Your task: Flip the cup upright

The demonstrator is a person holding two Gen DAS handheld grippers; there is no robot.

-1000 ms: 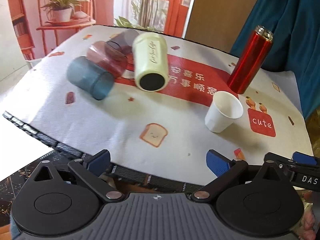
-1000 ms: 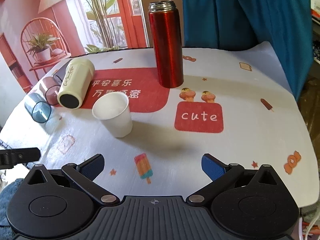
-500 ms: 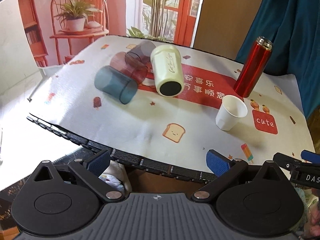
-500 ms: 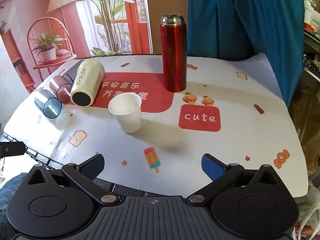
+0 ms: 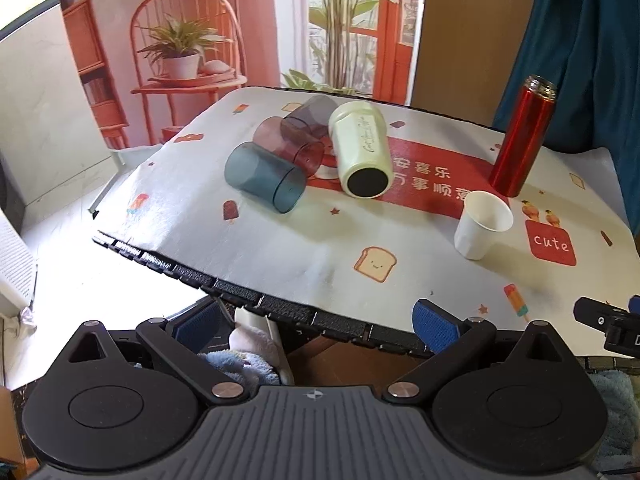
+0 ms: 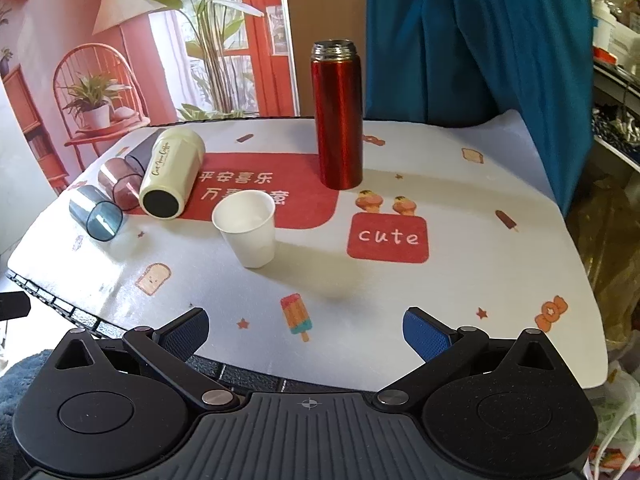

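A cream tumbler (image 5: 360, 148) (image 6: 170, 176) lies on its side on the table. Beside it lie a blue clear cup (image 5: 264, 178) (image 6: 94, 216), a pink clear cup (image 5: 288, 144) (image 6: 118, 180) and a grey clear cup (image 5: 314, 116) (image 6: 140, 156), all on their sides. A white paper cup (image 5: 482, 226) (image 6: 248, 232) stands upright. A red flask (image 5: 522, 136) (image 6: 338, 116) stands upright. My left gripper (image 5: 316, 320) is open and empty off the table's near edge. My right gripper (image 6: 306, 326) is open and empty over the front edge.
The table (image 6: 460, 280) wears a white printed cloth with a red patch. A teal curtain (image 6: 460, 32) hangs behind. A shelf with clutter (image 6: 616, 52) is at the right. Towels (image 5: 248, 356) lie below the table edge.
Both grippers have drawn back and up from the table, so the cups look farther away. Nothing on the table has moved.
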